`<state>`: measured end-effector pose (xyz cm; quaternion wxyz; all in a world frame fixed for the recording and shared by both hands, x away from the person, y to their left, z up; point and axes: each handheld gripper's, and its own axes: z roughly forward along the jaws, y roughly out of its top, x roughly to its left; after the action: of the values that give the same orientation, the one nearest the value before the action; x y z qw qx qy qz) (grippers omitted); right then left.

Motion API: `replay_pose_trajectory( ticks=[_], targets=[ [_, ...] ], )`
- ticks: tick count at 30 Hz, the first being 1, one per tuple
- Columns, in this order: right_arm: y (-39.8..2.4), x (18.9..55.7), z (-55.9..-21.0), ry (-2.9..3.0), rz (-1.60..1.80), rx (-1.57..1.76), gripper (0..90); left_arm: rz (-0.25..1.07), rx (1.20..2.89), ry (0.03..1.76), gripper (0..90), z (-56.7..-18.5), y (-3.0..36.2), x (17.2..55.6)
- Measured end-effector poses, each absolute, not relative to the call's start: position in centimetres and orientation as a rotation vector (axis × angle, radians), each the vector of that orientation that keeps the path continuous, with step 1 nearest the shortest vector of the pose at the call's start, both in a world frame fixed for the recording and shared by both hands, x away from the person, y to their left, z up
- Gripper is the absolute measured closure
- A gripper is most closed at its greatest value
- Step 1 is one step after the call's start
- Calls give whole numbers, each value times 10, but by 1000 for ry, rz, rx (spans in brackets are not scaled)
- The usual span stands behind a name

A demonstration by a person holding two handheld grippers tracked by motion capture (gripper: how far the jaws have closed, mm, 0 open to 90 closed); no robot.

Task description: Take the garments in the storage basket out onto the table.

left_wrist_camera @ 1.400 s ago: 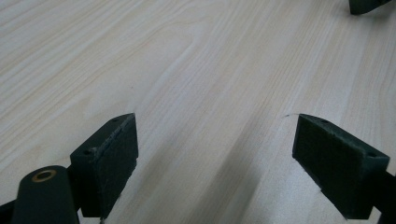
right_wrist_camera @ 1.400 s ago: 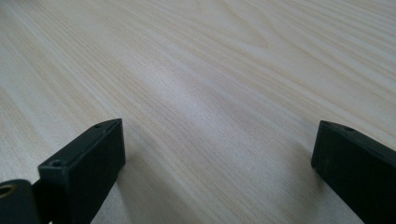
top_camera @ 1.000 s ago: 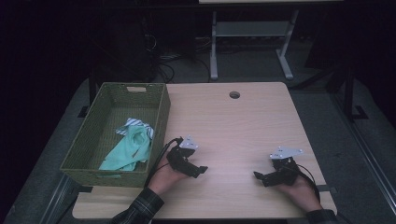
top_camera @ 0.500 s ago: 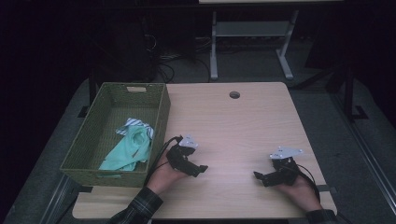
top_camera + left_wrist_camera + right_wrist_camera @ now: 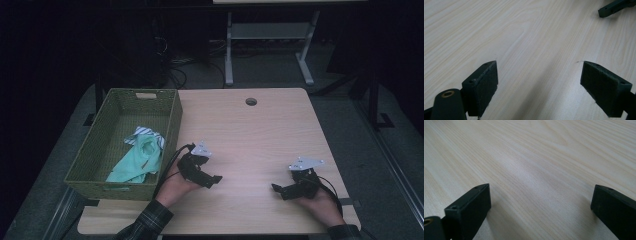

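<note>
A green woven basket [image 5: 172, 120] stands at the table's left edge, holding a mint-green cloth [image 5: 140, 159] and a striped cloth [image 5: 142, 133]. My left gripper [image 5: 216, 179] rests low on the table just right of the basket, pointing right. In the left gripper view its jaws stand wide apart over bare wood, left gripper [image 5: 539, 85] open and empty, with the tip of the right gripper [image 5: 610, 8] far off. My right gripper [image 5: 276, 188] lies near the front right, pointing left. Its own view shows it [image 5: 540, 207] open over bare wood.
The light wooden table [image 5: 250, 135] has a round cable hole [image 5: 251, 101] near its far edge. Beyond it stand a white desk frame [image 5: 267, 35] and cables on a dark floor. A plaid sleeve [image 5: 147, 222] enters at the bottom.
</note>
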<state>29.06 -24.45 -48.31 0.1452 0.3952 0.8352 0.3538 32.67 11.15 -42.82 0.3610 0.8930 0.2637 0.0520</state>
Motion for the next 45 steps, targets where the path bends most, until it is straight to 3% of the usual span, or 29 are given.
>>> replay_pose_trajectory(
  ticks=[45],
  targets=[
    [-244,291,-483,2405,1020,1139,24,162,2280,632,144,-394,113,326]
  ],
)
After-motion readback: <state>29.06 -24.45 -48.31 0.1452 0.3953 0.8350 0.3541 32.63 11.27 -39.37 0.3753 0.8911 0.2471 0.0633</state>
